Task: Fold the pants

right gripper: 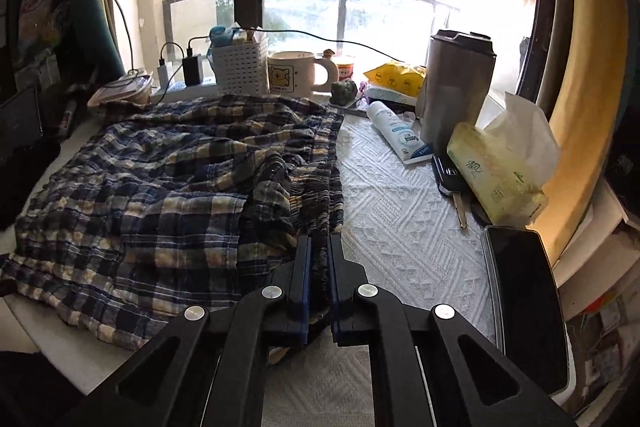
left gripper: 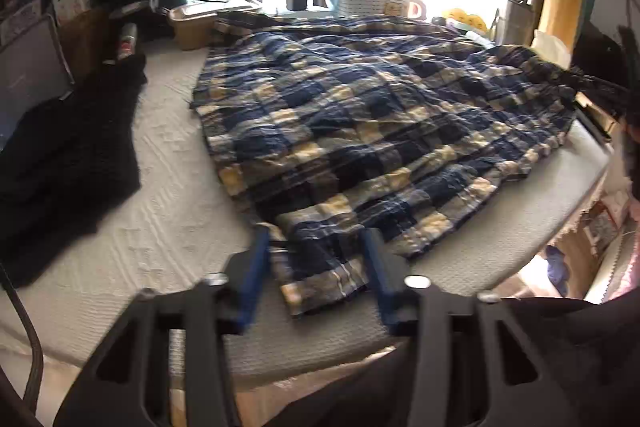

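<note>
Table [right gripper: 400,227] with a white textured cover fills both views, and we see the plaid pants [left gripper: 360,131] spread across most of it, blue, cream and yellow checks, crumpled, elastic waistband toward the right gripper's side. Black folded garment [left gripper: 68,155] lies on the cover left of the pants, apart from them. Window sill behind is crowded: we note a grey travel tumbler [right gripper: 456,87], a white perforated basket [right gripper: 240,71], a cream mug [right gripper: 296,73], a tissue pack [right gripper: 496,171] and a white tube [right gripper: 396,135] lying on its side near the tumbler. Dark phone [right gripper: 520,291] rests flat at the table's right edge.

Right gripper [right gripper: 319,247] is pressed together, pinching the gathered waistband between its blue pads. Left gripper [left gripper: 316,243] sits at the near hem of a pant leg, jaws partly apart with the fabric corner between them; we can't tell if the pads press on it, the frame is blurred there.
</note>
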A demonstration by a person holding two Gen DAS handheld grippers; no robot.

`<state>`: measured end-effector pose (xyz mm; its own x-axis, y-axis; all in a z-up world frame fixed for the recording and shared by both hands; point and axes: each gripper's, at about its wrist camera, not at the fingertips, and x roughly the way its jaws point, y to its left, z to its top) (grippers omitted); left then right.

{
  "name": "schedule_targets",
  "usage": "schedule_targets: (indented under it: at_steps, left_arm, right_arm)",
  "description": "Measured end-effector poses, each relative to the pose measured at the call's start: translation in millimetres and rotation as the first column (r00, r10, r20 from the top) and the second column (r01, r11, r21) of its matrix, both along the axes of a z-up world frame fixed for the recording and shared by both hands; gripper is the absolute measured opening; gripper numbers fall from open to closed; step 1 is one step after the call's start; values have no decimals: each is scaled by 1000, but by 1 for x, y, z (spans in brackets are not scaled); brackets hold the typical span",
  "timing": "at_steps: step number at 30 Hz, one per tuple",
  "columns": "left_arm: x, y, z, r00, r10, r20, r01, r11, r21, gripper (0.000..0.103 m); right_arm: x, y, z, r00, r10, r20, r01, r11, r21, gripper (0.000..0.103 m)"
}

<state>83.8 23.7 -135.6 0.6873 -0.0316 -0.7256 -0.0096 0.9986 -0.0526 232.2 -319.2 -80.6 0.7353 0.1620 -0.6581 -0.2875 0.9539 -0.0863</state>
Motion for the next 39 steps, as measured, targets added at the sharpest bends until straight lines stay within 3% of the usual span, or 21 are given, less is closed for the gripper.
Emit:
schedule_targets:
  at_steps: [1, 2, 5, 10, 16, 20, 24, 26, 28, 29, 31, 36, 39]
  left_arm:
    - [1, 4, 0, 1000, 1, -1, -1, 1000, -22, 11]
    - [2, 11, 1, 1000, 1, -7, -2, 998, -63, 8]
    - [-1, 26, 12, 999, 32, 32, -29, 995, -96, 8]
    - [-11, 71, 59, 985, 96, 142, -68, 979, -192, 7]
    - [-28, 95, 89, 975, 125, 184, -92, 980, -177, 7]
    - [-24, 95, 60, 999, 49, 19, -44, 979, -199, 7]
    - [-20, 79, 17, 989, -10, -145, -17, 983, -182, 7]
    - [-20, 78, 9, 986, -19, -168, -13, 982, -188, 8]
    - [-18, 86, 12, 985, -12, -171, -24, 978, -206, 18]
    - [-17, 91, 15, 985, 3, -170, -38, 978, -203, 38]
    - [-17, 105, 24, 988, 52, -145, -79, 979, -188, 65]
    - [2, 128, 55, 992, 118, -45, -125, 974, -187, 66]
    - [38, 125, 59, 997, 79, -25, -83, 982, -172, 67]
  right_arm:
    - [-5, 2, 4, 1000, 2, 8, -2, 1000, -4, 7]
    - [-9, 4, 7, 1000, 3, 15, -3, 1000, -6, 6]
    - [-22, 7, 18, 999, 5, 38, -5, 1000, 0, 5]
    - [-39, 8, 42, 997, 2, 75, -4, 1000, 29, 5]
    - [-56, 8, 56, 997, -4, 79, 1, 999, 38, 5]
    - [-64, -1, 33, 999, -38, 5, 38, 999, 27, 5]
    - [-67, -19, -9, 991, -88, -99, 91, 996, 27, 5]
    - [-70, -28, -25, 986, -107, -125, 111, 993, 30, 5]
    - [-71, -35, -35, 983, -119, -143, 126, 991, 38, 5]
    - [-71, -37, -36, 983, -117, -142, 125, 991, 49, 5]
    - [-71, -37, -35, 985, -101, -141, 108, 993, 46, 5]
    - [-65, -36, -17, 992, -54, -113, 60, 997, 51, 8]
    - [-56, -39, -4, 994, -63, -84, 69, 995, 67, 10]
